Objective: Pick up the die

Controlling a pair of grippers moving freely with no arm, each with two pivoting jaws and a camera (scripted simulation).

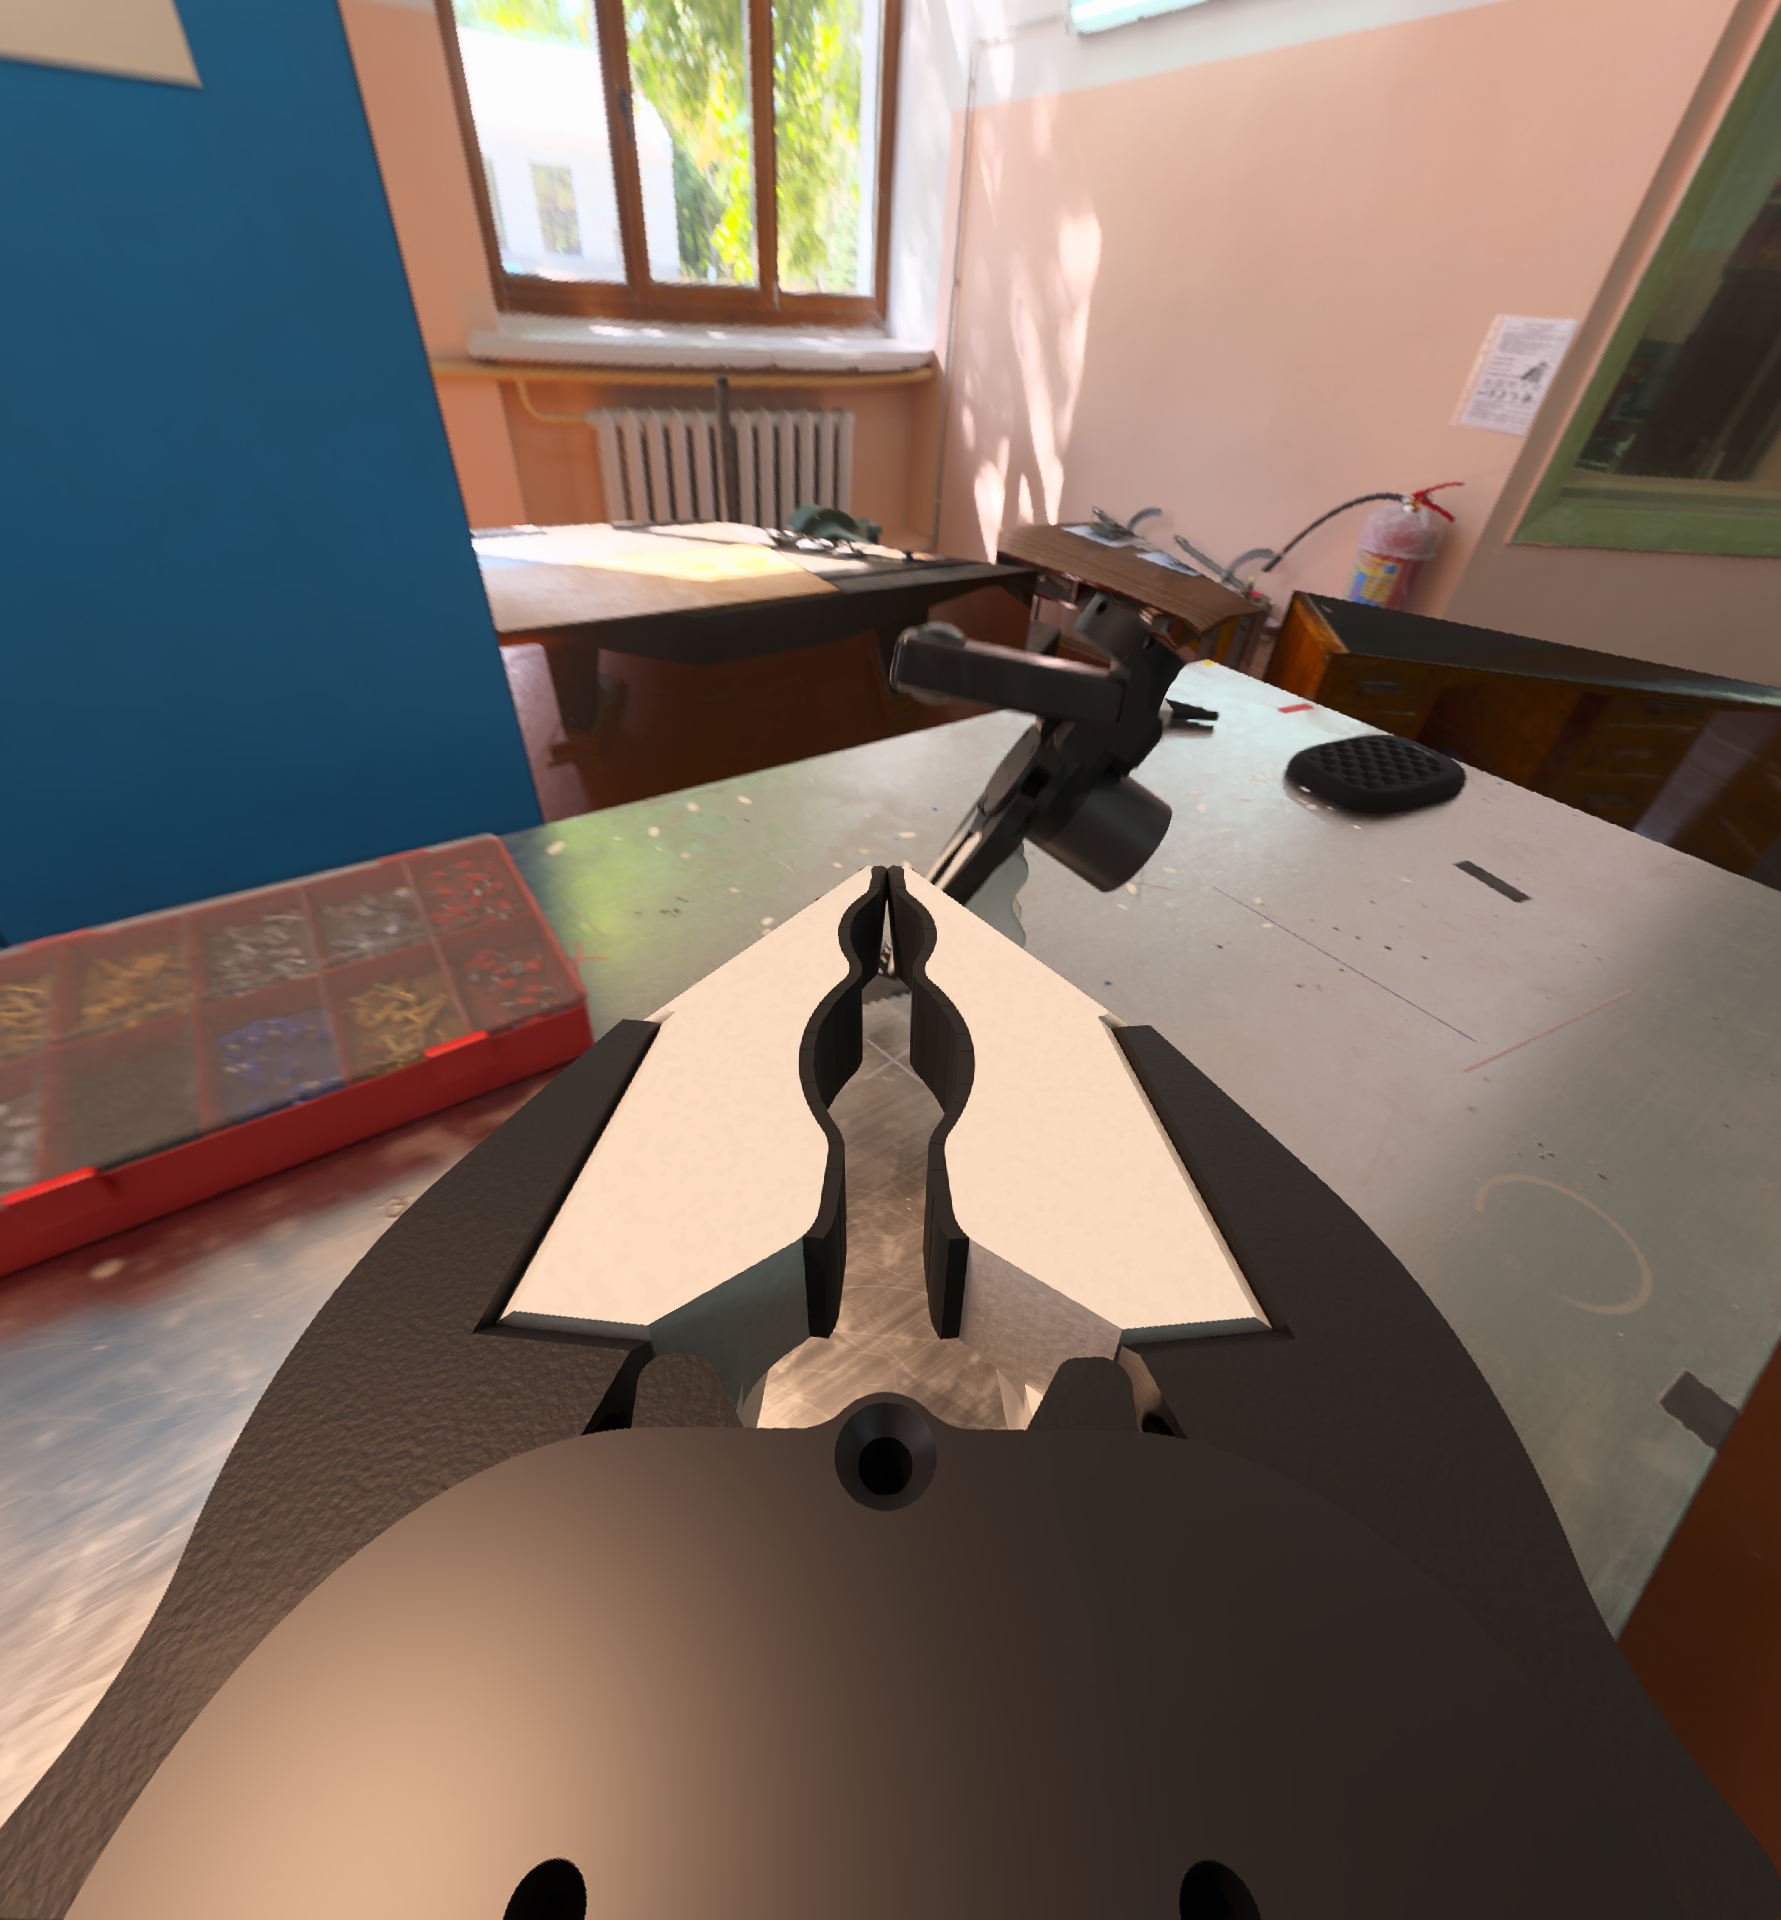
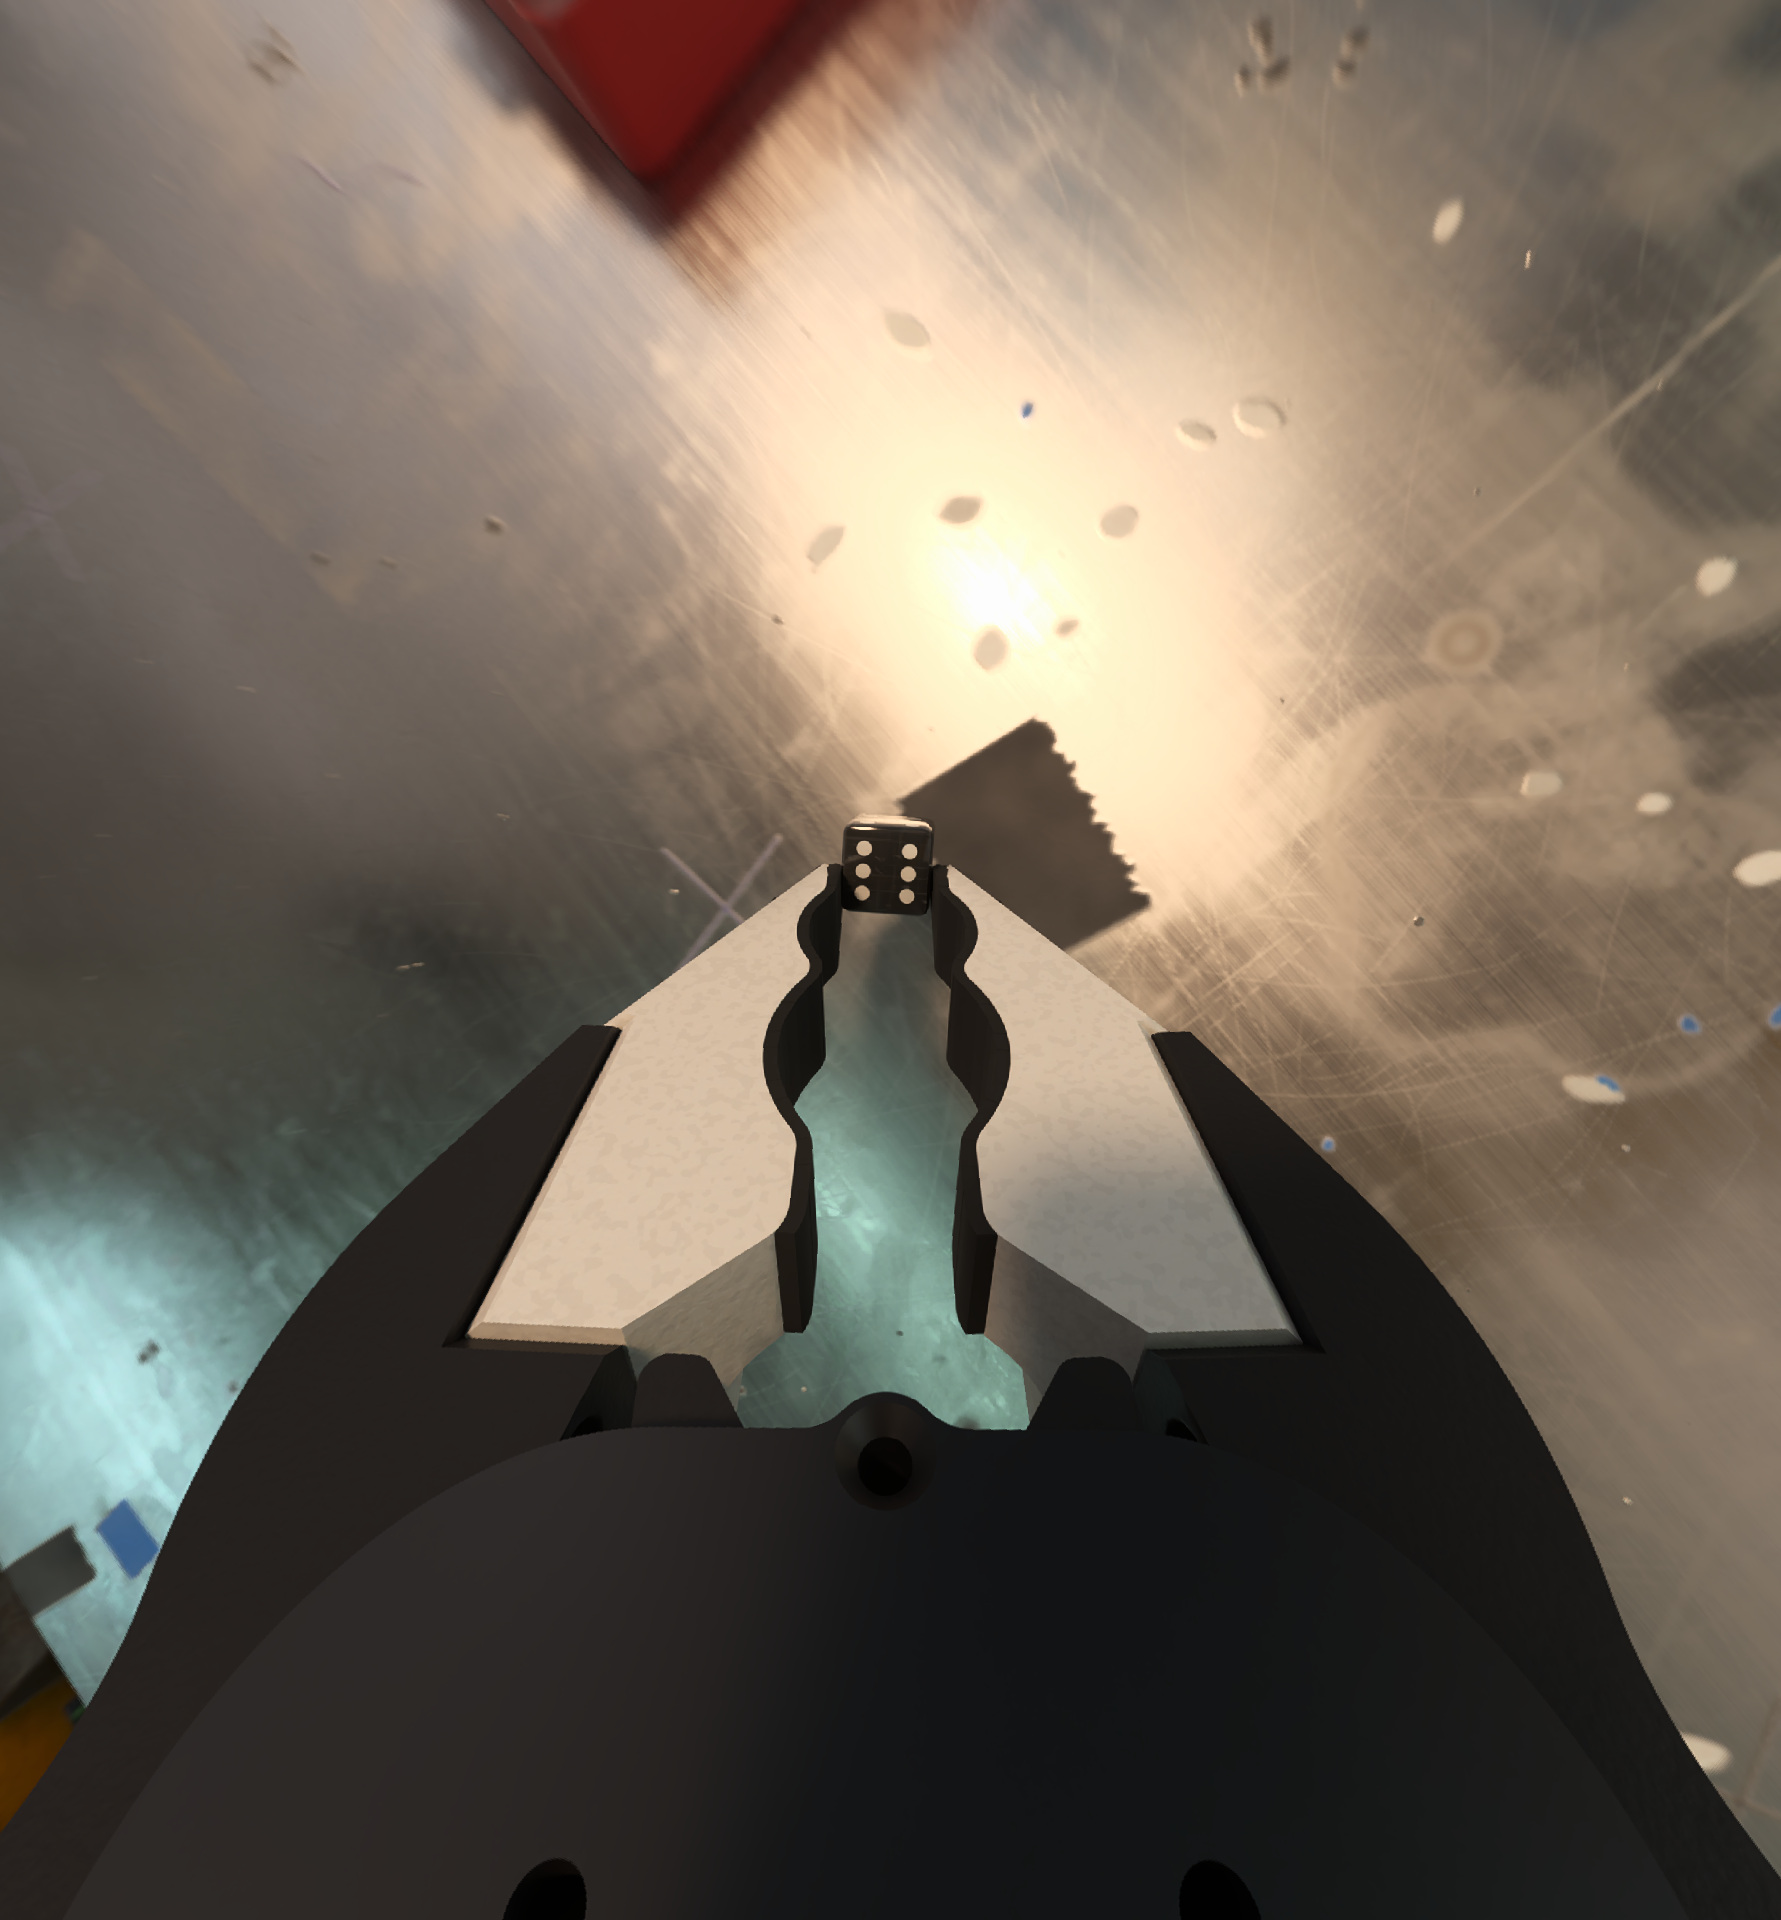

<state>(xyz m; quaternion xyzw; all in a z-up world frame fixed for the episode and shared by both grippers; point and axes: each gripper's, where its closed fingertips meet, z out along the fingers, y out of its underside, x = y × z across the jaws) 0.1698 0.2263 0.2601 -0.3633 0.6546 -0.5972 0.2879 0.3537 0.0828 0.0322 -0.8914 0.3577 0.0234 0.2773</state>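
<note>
The die [image 2: 887,869] is a small black cube with white pips, seen in the right wrist view. My right gripper [image 2: 887,883] points down at the metal table [image 2: 346,623] and is shut on the die at its fingertips. Whether the die rests on the table or is held just off it cannot be told. My left gripper [image 1: 887,879] is shut and empty, held low over the table [image 1: 1385,1091]. The right gripper's black body [image 1: 1062,769] shows beyond it in the left wrist view, tilted down; the die is hidden there.
A red parts organizer [image 1: 231,1029] with several compartments lies at the left; its corner [image 2: 657,73] shows in the right wrist view. A black perforated pad [image 1: 1376,774] lies at the far right. A dark tape strip [image 2: 1031,831] sits by the die. A blue panel [image 1: 190,468] stands at the left.
</note>
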